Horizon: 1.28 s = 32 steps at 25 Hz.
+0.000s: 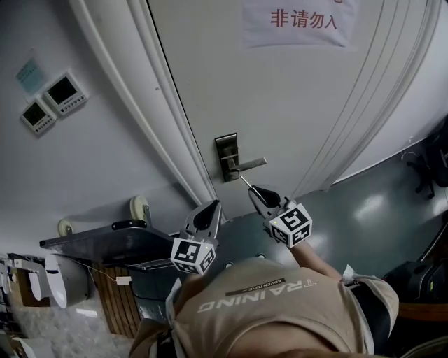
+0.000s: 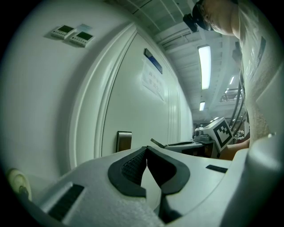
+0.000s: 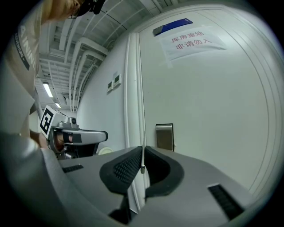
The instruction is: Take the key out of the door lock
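Note:
A steel lock plate (image 1: 226, 157) with a lever handle (image 1: 246, 165) sits on the white door (image 1: 294, 91). My right gripper (image 1: 257, 194) is shut on a thin metal key (image 1: 246, 182). The key's tip points at the plate's lower right corner and looks just clear of it. In the right gripper view the key (image 3: 143, 153) stands edge-on between the pads, with the lock plate (image 3: 164, 136) beyond to the right. My left gripper (image 1: 210, 210) hangs lower left of the lock, shut with nothing in it. Its own view shows the lock plate (image 2: 124, 141) ahead.
A paper sign (image 1: 297, 21) with red print is on the door. Two control panels (image 1: 54, 101) hang on the wall at left. A dark cart (image 1: 105, 245) with wheels stands by the wall below the door frame (image 1: 157, 105). Green floor (image 1: 378, 210) lies to the right.

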Motion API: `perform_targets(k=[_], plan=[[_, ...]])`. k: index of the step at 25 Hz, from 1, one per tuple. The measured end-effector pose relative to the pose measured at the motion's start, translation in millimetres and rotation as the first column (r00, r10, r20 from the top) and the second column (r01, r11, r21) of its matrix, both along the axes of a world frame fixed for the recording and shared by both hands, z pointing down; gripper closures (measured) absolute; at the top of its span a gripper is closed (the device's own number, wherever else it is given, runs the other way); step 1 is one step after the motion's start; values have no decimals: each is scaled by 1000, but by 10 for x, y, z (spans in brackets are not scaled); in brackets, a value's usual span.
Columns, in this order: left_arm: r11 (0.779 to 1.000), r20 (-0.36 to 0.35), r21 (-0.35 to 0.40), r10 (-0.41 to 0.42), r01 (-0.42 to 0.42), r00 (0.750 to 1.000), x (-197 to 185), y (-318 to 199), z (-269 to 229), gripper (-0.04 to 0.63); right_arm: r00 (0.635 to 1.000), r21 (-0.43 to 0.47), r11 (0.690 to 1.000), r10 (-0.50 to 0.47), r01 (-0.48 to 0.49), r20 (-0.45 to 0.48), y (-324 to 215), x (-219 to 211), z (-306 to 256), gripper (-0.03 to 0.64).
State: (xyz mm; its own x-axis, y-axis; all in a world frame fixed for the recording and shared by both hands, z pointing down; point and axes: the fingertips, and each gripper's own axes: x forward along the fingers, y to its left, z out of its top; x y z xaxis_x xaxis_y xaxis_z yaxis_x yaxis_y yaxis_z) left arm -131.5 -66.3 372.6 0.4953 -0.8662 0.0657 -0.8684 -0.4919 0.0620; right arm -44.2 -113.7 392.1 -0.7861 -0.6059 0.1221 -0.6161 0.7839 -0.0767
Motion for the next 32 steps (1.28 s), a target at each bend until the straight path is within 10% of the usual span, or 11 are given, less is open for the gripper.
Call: perform_targets(k=[32], plan=[[1000,25,5,20,-20,1000,-92,-711,-164,586,997,-29,999,44,-42,60,-705,-15,19,589]])
